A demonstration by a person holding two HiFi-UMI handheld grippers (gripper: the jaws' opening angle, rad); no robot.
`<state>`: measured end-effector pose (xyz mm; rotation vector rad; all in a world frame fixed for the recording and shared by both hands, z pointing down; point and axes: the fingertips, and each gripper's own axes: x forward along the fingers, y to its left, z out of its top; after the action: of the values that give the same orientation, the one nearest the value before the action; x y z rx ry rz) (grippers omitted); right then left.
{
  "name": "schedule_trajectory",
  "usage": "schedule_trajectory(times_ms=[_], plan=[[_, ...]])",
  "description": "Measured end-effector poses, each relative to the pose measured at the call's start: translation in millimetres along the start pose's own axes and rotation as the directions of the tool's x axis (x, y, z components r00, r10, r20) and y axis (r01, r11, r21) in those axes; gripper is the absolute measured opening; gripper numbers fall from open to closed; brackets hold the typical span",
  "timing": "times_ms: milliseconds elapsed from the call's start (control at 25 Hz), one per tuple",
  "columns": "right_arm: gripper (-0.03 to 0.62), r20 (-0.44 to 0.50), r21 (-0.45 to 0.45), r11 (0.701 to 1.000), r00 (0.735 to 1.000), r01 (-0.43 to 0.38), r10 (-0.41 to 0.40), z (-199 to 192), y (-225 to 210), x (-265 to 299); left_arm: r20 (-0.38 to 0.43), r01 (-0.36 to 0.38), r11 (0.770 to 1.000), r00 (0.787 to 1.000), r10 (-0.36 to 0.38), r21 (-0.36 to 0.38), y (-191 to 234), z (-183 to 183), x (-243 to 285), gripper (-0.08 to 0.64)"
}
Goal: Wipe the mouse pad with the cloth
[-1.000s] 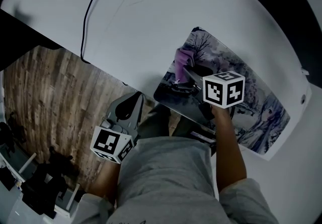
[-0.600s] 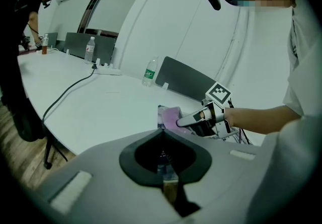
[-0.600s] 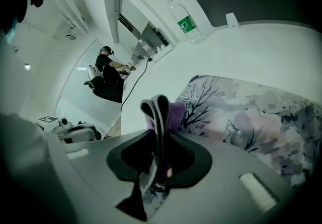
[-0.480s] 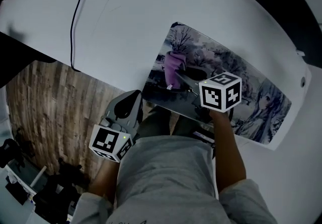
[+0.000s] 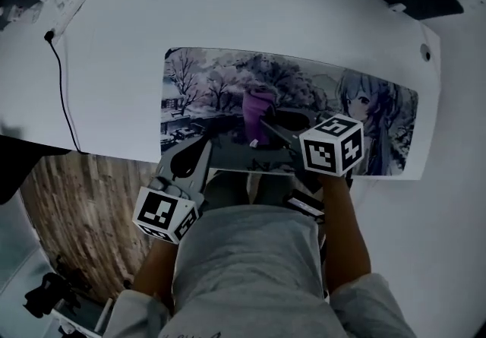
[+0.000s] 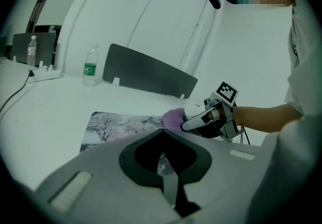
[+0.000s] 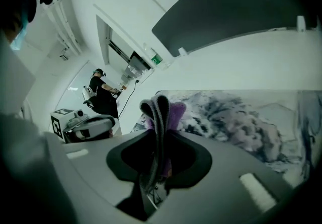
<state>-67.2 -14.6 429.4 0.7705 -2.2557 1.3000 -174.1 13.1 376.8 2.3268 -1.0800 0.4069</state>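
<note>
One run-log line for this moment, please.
phase: wiping | right gripper: shut on purple folded cloth, cloth on printed rectangular mouse pad | left gripper: shut, empty, at pad's near edge

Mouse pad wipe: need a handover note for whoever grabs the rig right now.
Right tool: shut on the purple cloth, which is down on the mouse pad near its middle.
Left tool: shut, empty, by the pad's near edge.
Done: cloth picked up and on the pad; how much is wiped can't be told.
Left: wipe across the whole pad, both ends.
</note>
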Motion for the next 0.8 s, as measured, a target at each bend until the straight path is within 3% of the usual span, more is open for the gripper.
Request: schedule_trajectory(times_ms=[200, 440, 800], plan=[[0.089, 0.049, 0.063, 0.995, 0.996, 0.077, -0.08, -27.5, -52.1, -80.4, -0.042, 0.119, 0.991, 0.992, -0.117, 0.057, -72.7, 5.9, 48.8, 0.017], [0.089, 0.122, 0.173, 0.97, 0.974, 0.17, -0.193, -63.4, -106.8, -172.4, -0.096, 0.25, 0.961, 0.966, -0.239, 0.121, -146.7, 9.0, 95.8, 0.015], [0.089, 0.132, 0.265, 0.918, 0.932, 0.295, -0.338, -126.5, -179.9, -290.2, -0.138, 0.322, 0.935, 0.943, -0.303, 0.149, -227.9, -1.3, 141.0, 0.015]])
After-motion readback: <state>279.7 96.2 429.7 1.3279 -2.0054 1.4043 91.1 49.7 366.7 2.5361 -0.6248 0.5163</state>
